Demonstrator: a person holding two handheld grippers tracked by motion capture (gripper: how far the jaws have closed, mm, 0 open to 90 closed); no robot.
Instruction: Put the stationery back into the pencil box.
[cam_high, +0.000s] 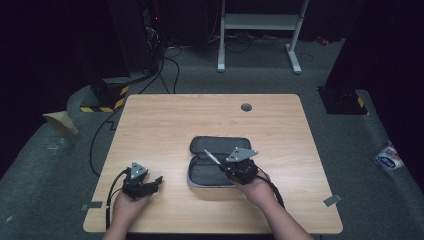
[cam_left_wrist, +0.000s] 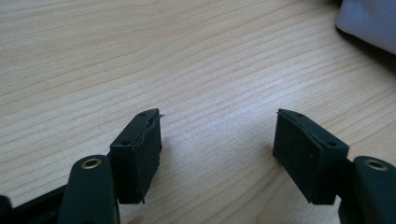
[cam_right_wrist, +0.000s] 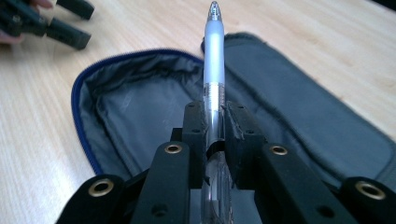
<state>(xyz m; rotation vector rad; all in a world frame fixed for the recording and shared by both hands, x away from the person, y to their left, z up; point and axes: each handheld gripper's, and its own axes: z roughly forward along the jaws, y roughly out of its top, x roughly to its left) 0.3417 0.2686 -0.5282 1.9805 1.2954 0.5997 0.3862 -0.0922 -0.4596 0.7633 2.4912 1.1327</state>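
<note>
A dark grey pencil case (cam_high: 217, 160) lies unzipped and spread open on the wooden table (cam_high: 165, 125); its grey lining and blue zip edge (cam_right_wrist: 126, 107) show in the right gripper view. My right gripper (cam_high: 226, 168) hovers over the case's near half, shut on a clear pen with a grey grip (cam_right_wrist: 214, 60), which points forward out of the jaws. The pen (cam_high: 212, 157) juts left and away over the case. My left gripper (cam_high: 159, 181) rests on the table left of the case, open, nothing between its pads (cam_left_wrist: 140, 149). A corner of the case (cam_left_wrist: 369, 23) lies ahead on the right.
A round grey cable grommet (cam_high: 246, 107) sits near the table's far edge. Bare wood stretches across the left and far parts of the table. Cables, a yellow-black striped base (cam_high: 107, 97) and a white stand (cam_high: 260, 30) are on the floor beyond.
</note>
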